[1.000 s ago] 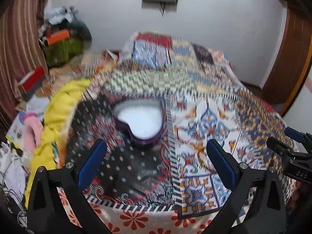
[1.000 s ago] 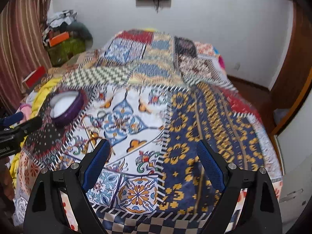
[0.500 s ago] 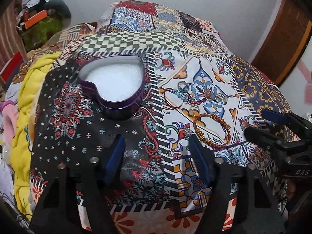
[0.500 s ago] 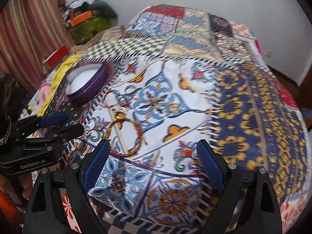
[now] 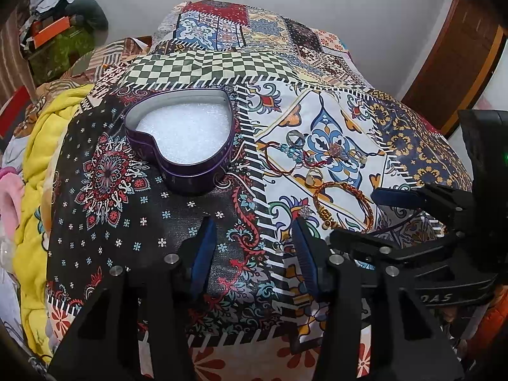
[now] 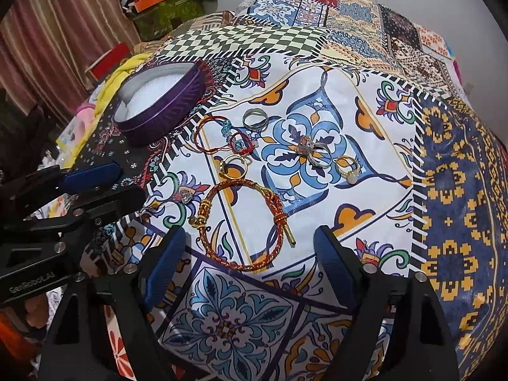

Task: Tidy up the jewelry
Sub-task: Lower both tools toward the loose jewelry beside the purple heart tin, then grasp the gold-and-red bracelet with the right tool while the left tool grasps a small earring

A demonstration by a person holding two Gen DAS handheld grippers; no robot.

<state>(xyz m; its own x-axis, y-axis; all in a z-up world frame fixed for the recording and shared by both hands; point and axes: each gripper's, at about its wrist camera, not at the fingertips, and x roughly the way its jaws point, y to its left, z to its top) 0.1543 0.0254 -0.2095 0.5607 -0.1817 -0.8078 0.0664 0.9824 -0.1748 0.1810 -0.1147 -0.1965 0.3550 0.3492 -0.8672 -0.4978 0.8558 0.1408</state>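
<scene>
Red-and-gold braided bracelet [image 6: 241, 225] lies centre frame on the patchwork bedspread [image 6: 451, 190] – rings [image 6: 255, 119] above, empty purple heart-shaped tin [image 5: 182, 139] upper left. Right tool [image 6: 250, 263] gapes wide; left tool [image 5: 254, 250] partly open – both empty.

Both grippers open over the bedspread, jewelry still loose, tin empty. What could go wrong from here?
1. The braided bracelet lies flat on soft bedspread; the right gripper may pinch cloth with it.
2. The red cord bracelets overlap, so lifting one could drag the other.
3. The left gripper sits close beside the right one; they may collide on the way to the tin.
</scene>
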